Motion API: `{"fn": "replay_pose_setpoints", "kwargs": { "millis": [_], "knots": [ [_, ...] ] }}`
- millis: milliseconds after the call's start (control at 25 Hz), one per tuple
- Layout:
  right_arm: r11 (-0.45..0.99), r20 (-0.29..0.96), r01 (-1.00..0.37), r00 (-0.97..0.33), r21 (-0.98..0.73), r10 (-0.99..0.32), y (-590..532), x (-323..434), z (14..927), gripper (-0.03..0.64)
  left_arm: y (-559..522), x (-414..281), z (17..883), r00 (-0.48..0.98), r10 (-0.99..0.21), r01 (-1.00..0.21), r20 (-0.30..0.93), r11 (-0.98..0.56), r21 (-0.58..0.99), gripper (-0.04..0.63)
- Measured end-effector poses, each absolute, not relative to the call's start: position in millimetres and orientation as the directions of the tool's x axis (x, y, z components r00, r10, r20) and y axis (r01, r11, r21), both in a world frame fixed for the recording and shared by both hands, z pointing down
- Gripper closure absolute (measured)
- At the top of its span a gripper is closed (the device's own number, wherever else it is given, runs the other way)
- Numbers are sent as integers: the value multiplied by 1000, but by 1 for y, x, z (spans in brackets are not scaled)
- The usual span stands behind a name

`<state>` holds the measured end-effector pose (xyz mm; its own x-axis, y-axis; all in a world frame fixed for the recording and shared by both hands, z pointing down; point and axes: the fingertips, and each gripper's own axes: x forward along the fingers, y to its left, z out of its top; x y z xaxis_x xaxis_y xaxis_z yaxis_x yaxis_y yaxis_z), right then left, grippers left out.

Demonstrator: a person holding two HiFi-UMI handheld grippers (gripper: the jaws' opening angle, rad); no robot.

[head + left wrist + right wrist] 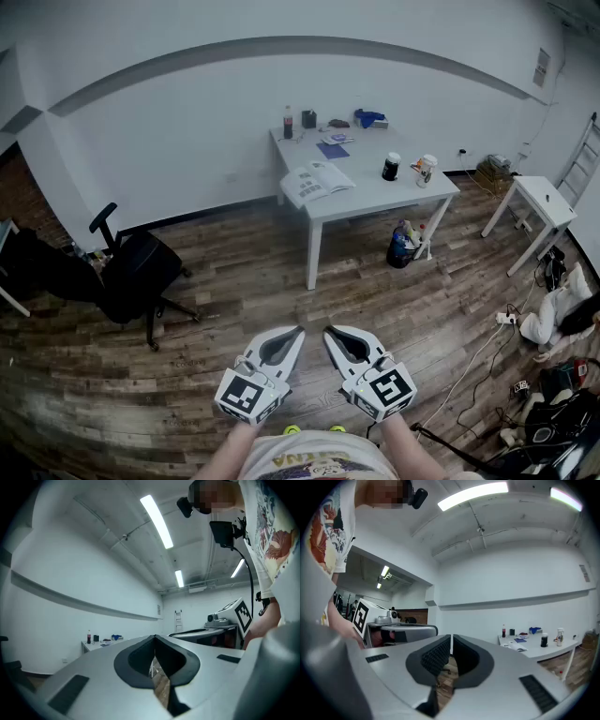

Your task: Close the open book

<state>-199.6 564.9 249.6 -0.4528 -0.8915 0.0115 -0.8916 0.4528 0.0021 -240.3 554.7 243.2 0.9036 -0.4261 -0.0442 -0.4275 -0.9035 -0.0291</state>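
The open book (316, 180) lies face up with its pages spread near the front left corner of the white table (375, 192), far across the room. In the right gripper view the book (516, 646) is a small shape on that table, off to the right. My left gripper (297, 329) and right gripper (328, 331) are held side by side low over the wooden floor, well short of the table. Both point level toward it. Each gripper is shut with nothing between its jaws, in the left gripper view (154, 637) as in the right gripper view (451, 637).
On the table stand a cola bottle (288, 122), a black cup (391, 166), a white cup (427, 170) and a blue notebook (332, 150). A black office chair (141, 267) stands left, a bag of bottles (403, 246) by the table leg, a second white table (544, 202) and cables (506, 323) right.
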Motion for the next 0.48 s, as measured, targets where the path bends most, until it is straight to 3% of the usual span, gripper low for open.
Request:
{"fn": "replay_pose_setpoints", "kwargs": {
  "millis": [480],
  "knots": [
    [453,-15,-891,-453,-25,-891,552,-200,246,586,545,-237,242,906,-420,-421,-52,-907,-19,583]
  ]
}}
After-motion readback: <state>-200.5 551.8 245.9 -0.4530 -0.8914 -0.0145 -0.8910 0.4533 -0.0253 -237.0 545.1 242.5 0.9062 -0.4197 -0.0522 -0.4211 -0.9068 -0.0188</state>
